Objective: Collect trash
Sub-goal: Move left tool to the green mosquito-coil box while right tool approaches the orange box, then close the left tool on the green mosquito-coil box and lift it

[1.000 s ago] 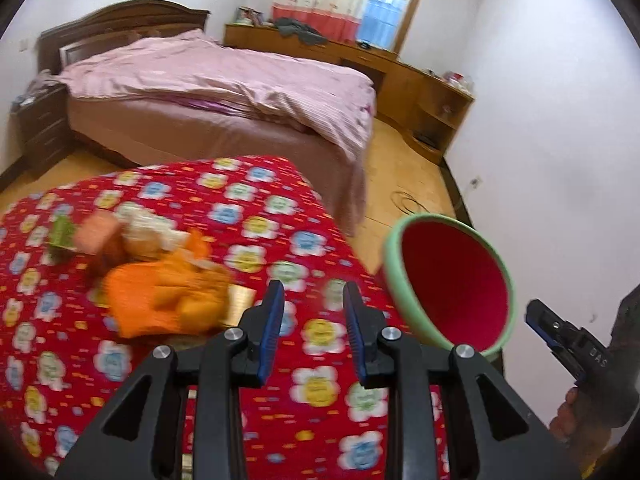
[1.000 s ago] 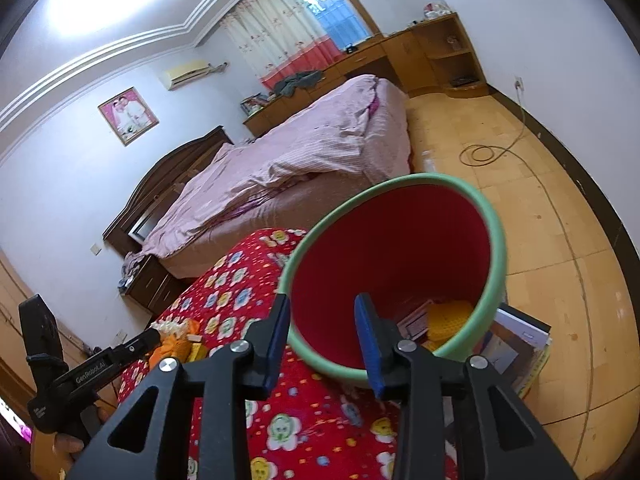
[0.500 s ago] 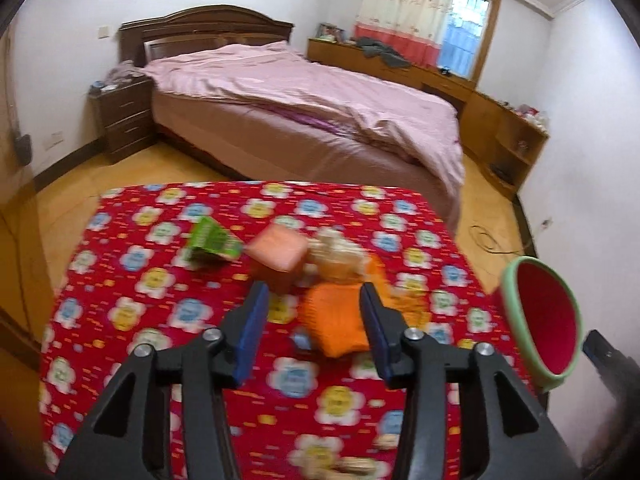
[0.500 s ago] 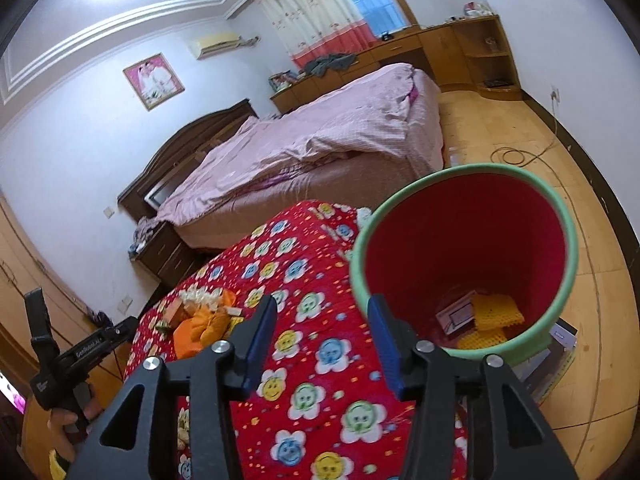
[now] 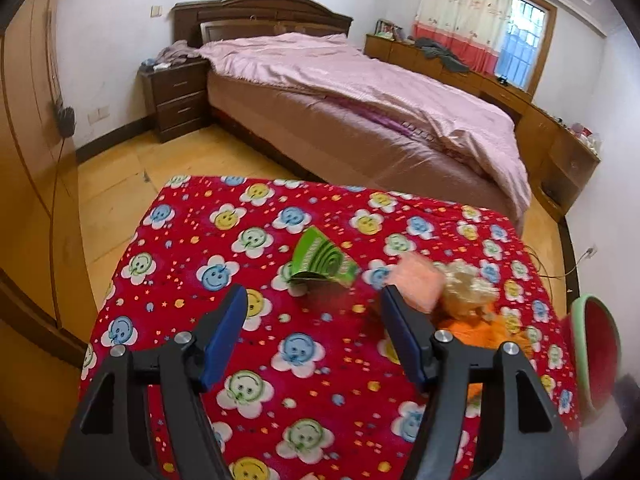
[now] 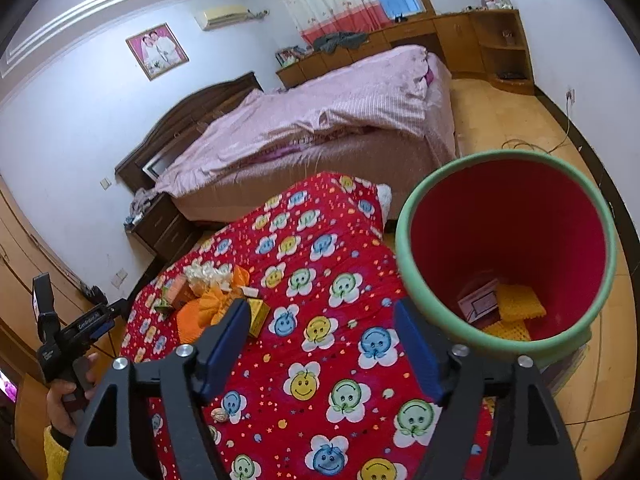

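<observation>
My left gripper [image 5: 313, 307] hovers over the red flowered tablecloth [image 5: 224, 240], its jaws opening with nothing between them. Just beyond its tips lies a green wrapper [image 5: 321, 261]. To the right sit a pink block [image 5: 416, 282], a cream crumpled wad [image 5: 469, 286] and an orange bag [image 5: 474, 330]. My right gripper [image 6: 322, 320] is over the cloth too, jaws opening and empty. The same pile shows at its left: orange bag [image 6: 202, 310], yellow box [image 6: 258, 315], cream wad [image 6: 208, 274]. The red bin with a green rim [image 6: 500, 157] stands right of it, holding yellow mesh [image 6: 517, 306] and a card [image 6: 478, 304].
A bed with a pink cover [image 5: 360, 92] stands beyond the table, with a dark nightstand [image 5: 176, 98] beside it. Wooden cabinets [image 6: 460, 36] line the far wall. A cable [image 6: 532, 145] lies on the wooden floor. A hand [image 6: 60, 398] holds the left gripper [image 6: 114, 312] at the table's left edge.
Both grippers' jaws have widened. The left view swung from the bin side leftward across the table to the green wrapper. The right gripper drew back from the bin's mouth toward the table.
</observation>
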Demonstrator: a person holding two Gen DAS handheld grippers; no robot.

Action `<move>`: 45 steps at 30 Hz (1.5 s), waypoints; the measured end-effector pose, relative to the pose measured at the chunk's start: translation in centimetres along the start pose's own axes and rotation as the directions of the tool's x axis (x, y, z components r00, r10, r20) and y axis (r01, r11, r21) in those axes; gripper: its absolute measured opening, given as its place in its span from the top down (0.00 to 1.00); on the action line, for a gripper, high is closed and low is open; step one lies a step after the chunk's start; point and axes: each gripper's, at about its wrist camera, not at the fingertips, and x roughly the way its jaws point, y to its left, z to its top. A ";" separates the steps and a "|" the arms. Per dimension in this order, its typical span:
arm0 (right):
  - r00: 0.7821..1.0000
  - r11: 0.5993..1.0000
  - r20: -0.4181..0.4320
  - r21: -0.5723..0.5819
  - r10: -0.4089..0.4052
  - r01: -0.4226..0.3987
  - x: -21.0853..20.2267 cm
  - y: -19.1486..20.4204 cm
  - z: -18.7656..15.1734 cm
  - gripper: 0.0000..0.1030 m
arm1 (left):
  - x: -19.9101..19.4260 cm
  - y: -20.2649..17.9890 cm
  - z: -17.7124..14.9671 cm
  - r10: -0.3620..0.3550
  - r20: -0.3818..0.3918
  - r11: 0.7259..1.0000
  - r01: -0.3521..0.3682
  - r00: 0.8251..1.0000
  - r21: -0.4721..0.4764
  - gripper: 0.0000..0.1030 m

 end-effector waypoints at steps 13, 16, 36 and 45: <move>0.999 0.999 -0.029 0.007 -0.043 0.044 3.6 -0.6 0.2 0.18 | 5.9 1.9 -0.5 -0.070 -0.071 0.997 0.068 0.995 -0.031 0.33; 0.998 0.998 -0.032 0.007 -0.059 0.059 4.2 -0.9 0.3 0.18 | 6.8 1.1 -0.6 -0.077 -0.081 0.997 0.078 0.994 0.002 0.33; 0.997 0.998 -0.071 0.048 -0.037 0.040 5.7 -2.3 0.2 0.18 | 11.7 -2.4 0.8 0.010 -0.105 0.988 0.007 0.994 0.155 0.33; 0.996 1.000 -0.091 -0.002 -0.014 0.014 6.0 -0.6 0.0 0.18 | 9.4 -1.1 0.0 0.000 -0.102 0.995 0.010 0.995 0.101 0.34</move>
